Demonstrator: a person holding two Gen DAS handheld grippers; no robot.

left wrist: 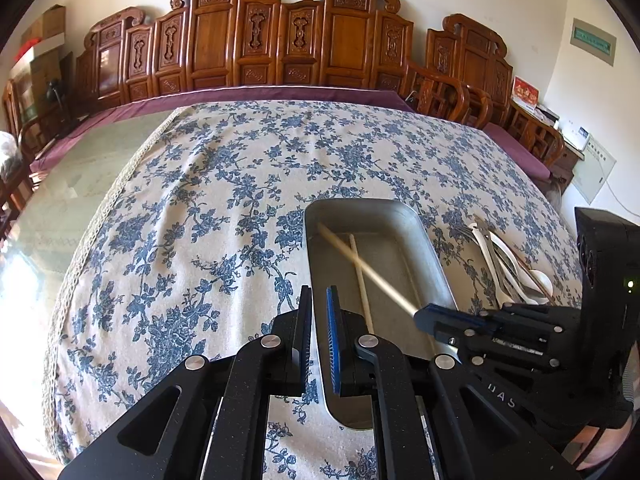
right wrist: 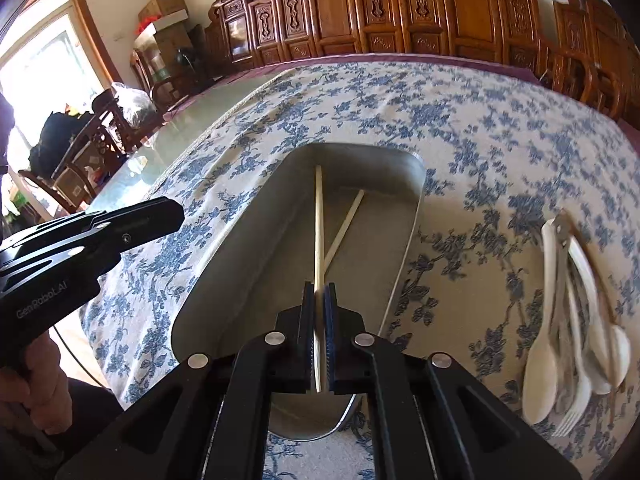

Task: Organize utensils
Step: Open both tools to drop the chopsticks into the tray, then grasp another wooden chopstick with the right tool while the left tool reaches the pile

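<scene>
A metal tray (left wrist: 436,268) (right wrist: 224,268) lies on the floral tablecloth. One chopstick (left wrist: 360,276) (right wrist: 348,216) lies on the tray floor. My right gripper (right wrist: 319,292) (left wrist: 430,312) is shut on a second chopstick (right wrist: 318,216) (left wrist: 360,258), holding it over the tray with its far end down inside. My left gripper (left wrist: 319,296) (right wrist: 176,212) hovers over the tray's left rim, its jaws a little apart and nothing between them. A pile of white spoons and metal forks (left wrist: 508,268) (right wrist: 572,320) lies right of the tray.
The blue floral tablecloth (left wrist: 200,200) (right wrist: 480,120) covers most of a glass-topped table (left wrist: 80,184). Carved wooden chairs (left wrist: 280,40) line the far side. A person's hand (right wrist: 32,376) holds the left gripper.
</scene>
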